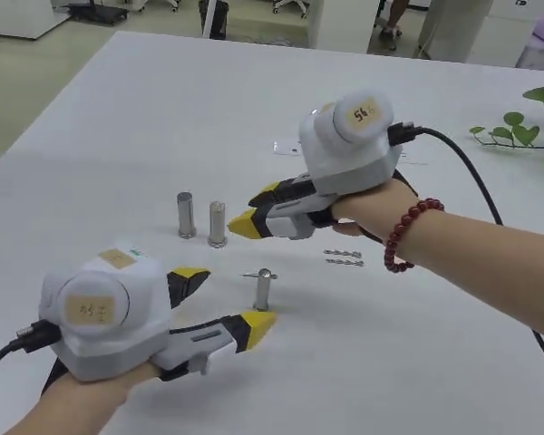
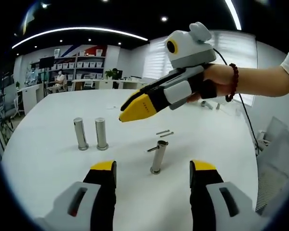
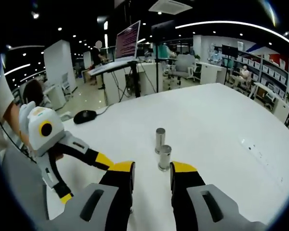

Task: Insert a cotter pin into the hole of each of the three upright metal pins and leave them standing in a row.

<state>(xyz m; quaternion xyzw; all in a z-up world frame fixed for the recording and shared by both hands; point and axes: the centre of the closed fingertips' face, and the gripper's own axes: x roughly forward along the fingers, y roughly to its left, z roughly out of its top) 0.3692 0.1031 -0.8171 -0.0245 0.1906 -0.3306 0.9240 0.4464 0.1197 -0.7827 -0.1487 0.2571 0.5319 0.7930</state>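
White and smooth, the table (image 1: 163,109) is wide and flat, with office desks and shelves far behind it. Three shiny metal pins stand on it. Each is a round grey stick with a small wider foot, and its long side goes straight up.

The left metal pin (image 1: 186,215) and the middle metal pin (image 1: 218,224) stand just beside each other, not touching. The near metal pin (image 1: 264,290) stands alone, nearer and to the right of them. A thin cotter pin (image 1: 251,274) goes through its top, lies level and pokes out to the left. Two loose cotter pins (image 1: 344,258) lie flat on the table further right, side by side, with their long sides running left to right.

The left gripper (image 1: 225,297) is white and grey plastic with pointed yellow tips. Its jaws are spread wide and hold nothing. The near metal pin stands just past them, in line with the gap.

The right gripper (image 1: 252,210) is held over the table and points left at the middle metal pin. Its jaws are a little apart and hold nothing. In the right gripper view that pin stands just past the tips.

The wrist behind the right gripper wears a red bead bracelet (image 1: 408,231). Green leaves (image 1: 530,118) lie at the far right edge.
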